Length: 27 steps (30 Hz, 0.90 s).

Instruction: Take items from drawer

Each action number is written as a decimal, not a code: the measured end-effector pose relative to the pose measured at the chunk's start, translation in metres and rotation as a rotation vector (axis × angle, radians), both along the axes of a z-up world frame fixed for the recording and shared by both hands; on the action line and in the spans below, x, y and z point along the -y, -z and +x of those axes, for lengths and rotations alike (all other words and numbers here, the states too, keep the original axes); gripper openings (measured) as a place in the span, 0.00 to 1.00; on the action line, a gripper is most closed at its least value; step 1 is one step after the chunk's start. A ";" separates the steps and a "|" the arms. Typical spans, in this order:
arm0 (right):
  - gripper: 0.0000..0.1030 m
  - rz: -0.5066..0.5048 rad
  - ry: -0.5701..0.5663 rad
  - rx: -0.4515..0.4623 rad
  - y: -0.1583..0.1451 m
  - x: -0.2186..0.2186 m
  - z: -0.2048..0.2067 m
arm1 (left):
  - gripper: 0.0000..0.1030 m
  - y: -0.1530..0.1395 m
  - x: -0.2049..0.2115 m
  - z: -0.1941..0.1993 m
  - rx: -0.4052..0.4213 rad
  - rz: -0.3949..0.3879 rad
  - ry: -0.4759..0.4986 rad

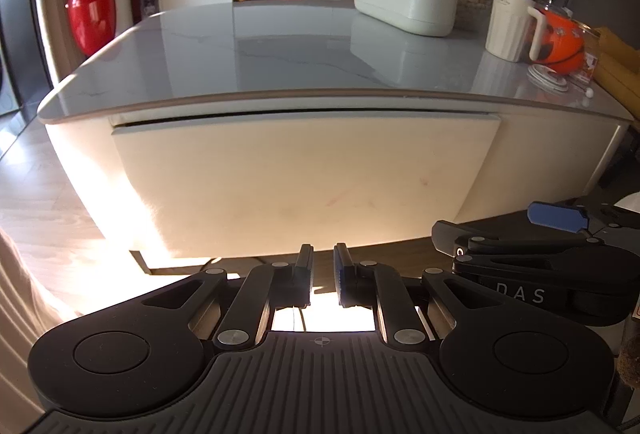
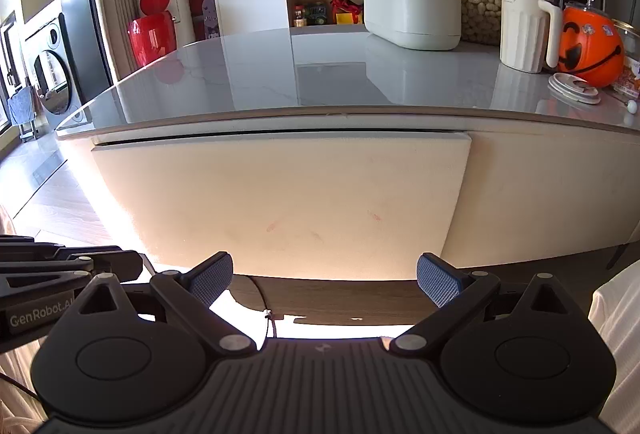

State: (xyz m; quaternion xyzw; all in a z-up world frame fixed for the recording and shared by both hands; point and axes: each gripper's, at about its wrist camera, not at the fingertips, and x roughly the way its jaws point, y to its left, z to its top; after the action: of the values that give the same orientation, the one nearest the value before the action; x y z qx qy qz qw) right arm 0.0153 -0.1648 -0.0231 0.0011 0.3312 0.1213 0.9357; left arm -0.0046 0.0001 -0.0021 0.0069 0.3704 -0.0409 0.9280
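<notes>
Poised near the closed drawer [image 2: 276, 201] below a glossy table [image 2: 320, 73]: left gripper [image 1: 323, 274] pinched narrow and empty, right gripper [image 2: 324, 280] spread wide and empty.

Sharp; low sunlight glare — fisheye-bowed edges

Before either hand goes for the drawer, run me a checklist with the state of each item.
1. Drawer front unobstructed: ok, nothing in front of it.
2. Drawer open: not ok, only a thin dark gap shows along its top edge.
3. Handle to grab: cannot tell, none visible on the panel.
4. Right tongs ready to grip: ok, wide open and empty.
5. Left tongs ready to grip: not ok, shut with nothing between them.
6. Items inside the drawer: cannot tell, interior hidden.
</notes>
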 end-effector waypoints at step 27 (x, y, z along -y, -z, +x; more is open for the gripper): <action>0.96 -0.019 -0.009 -0.030 0.002 -0.005 0.006 | 0.13 0.002 -0.003 0.003 -0.017 -0.015 -0.002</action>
State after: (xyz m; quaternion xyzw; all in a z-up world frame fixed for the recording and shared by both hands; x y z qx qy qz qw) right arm 0.0212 -0.1600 -0.0252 -0.0073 0.3462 0.1222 0.9301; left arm -0.0014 0.0027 -0.0037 -0.0008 0.3778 -0.0425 0.9249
